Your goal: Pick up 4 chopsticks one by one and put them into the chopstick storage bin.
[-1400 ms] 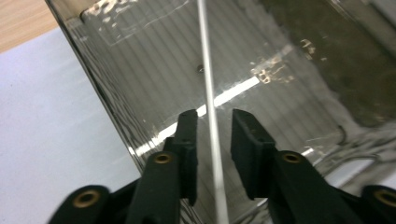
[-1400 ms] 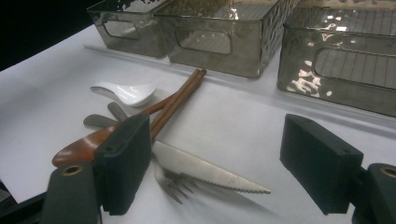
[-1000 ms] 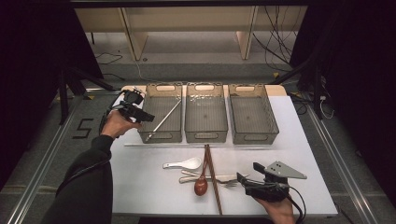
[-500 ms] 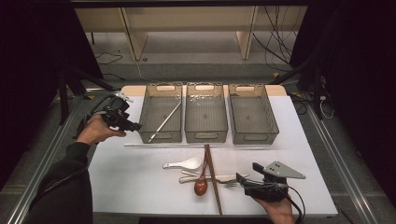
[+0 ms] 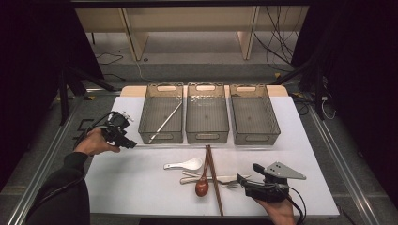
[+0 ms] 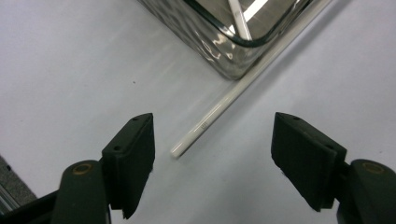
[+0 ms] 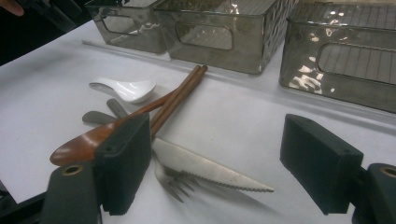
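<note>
My left gripper (image 5: 127, 140) hovers low over the white table, just left of the left clear bin (image 5: 146, 123). Its jaws are open and have just been closing a little, with nothing pressed between them. In the left gripper view (image 6: 212, 125) the end of a white chopstick (image 6: 192, 137) lies on the table ahead of the jaws, running along the bin's corner (image 6: 223, 56). A second white chopstick (image 5: 165, 123) rests inside that bin. My right gripper (image 5: 241, 181) rests open at the near right, its jaws (image 7: 217, 123) facing a knife (image 7: 210, 170) and fork (image 7: 172, 183).
Middle bin (image 5: 190, 123) and right bin (image 5: 273, 123) stand beside the left one. A white spoon (image 5: 185, 164), wooden spoon (image 5: 202, 186), brown chopsticks (image 5: 213, 180) and the knife and fork lie piled at the near centre. The table's left edge is close to my left hand.
My left gripper has moved from above the left bin to the left, then down and nearer to the person, beside the bin. The right gripper has stayed put.
</note>
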The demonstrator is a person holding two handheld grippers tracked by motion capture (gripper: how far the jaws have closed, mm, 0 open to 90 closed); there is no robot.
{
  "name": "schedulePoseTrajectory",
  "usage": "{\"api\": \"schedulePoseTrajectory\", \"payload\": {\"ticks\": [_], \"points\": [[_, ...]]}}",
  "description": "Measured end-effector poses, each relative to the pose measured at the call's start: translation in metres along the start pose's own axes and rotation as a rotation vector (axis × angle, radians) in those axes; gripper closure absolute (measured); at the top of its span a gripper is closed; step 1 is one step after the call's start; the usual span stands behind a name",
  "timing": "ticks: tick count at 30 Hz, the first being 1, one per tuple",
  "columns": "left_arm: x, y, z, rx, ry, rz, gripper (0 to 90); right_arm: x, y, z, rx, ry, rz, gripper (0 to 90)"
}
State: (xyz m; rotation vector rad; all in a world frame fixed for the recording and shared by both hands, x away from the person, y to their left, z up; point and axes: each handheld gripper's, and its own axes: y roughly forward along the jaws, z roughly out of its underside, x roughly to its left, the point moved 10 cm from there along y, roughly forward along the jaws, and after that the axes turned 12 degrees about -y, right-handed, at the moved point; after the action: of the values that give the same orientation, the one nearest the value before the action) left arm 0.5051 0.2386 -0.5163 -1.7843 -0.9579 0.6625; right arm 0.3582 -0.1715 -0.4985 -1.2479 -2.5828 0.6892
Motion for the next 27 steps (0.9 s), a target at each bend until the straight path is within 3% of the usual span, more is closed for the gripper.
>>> {"api": "schedulePoseTrajectory", "payload": {"ticks": [3, 9, 27], "points": [[-0.002, 0.012, 0.004, 0.03, 0.034, 0.013, 33.0, 0.0, 0.0, 0.0, 0.0, 0.001, 0.0, 25.7], [-0.002, 0.026, 0.006, 0.057, 0.057, 0.016, 37.9, 0.0, 0.0, 0.0, 0.001, 0.002, -0.002, 25.7], [-0.005, 0.042, 0.006, 0.105, 0.138, 0.022, 50.4, 0.001, 0.0, 0.001, 0.003, 0.0, -0.006, 25.7]]}}
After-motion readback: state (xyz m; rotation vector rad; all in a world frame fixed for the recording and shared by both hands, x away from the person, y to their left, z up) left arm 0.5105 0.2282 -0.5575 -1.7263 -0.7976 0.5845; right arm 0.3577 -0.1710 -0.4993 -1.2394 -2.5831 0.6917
